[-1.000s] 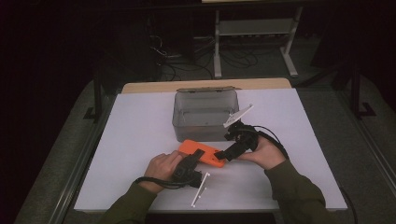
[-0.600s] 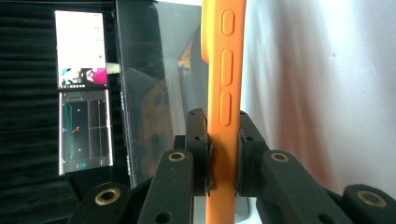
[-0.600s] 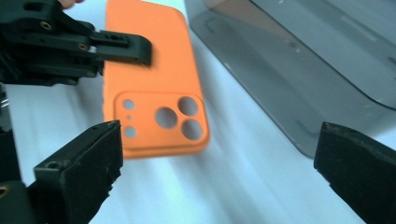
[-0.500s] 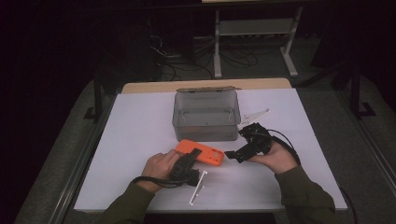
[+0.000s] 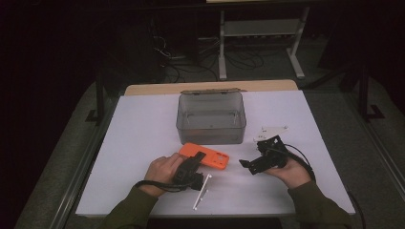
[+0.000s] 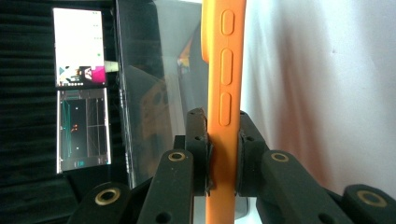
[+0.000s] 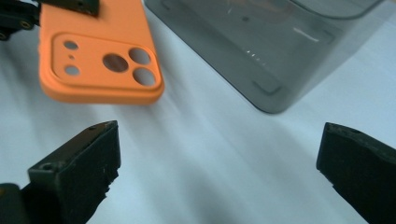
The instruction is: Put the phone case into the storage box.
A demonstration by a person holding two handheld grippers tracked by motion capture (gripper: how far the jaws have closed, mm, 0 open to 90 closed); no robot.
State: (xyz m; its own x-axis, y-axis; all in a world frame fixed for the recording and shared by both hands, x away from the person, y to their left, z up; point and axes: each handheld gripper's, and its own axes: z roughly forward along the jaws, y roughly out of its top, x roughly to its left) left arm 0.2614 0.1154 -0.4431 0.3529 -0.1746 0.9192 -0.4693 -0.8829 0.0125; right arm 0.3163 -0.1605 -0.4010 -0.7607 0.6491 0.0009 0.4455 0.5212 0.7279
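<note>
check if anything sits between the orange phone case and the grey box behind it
Nothing visible does. The orange phone case, clamped in the left gripper, lies just in front of the grey box, with bare white table between them.

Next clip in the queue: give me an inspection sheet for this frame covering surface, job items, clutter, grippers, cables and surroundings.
Surface: white table top, with a bare wooden strip along its far edge.
Job's things: orange phone case lying camera-cutout side up near the table's middle; clear grey box, open and empty, just behind it.
Clutter: nothing seen.
Grippers: left gripper shut on the phone case's edge, beside the side buttons; right gripper open, holding nothing, off to the case's right.
Cables: a black cable loops from the right gripper around the hand; another curls at the left wrist.
Surroundings: dark room, a white shelf frame and floor cables behind the table.
</note>
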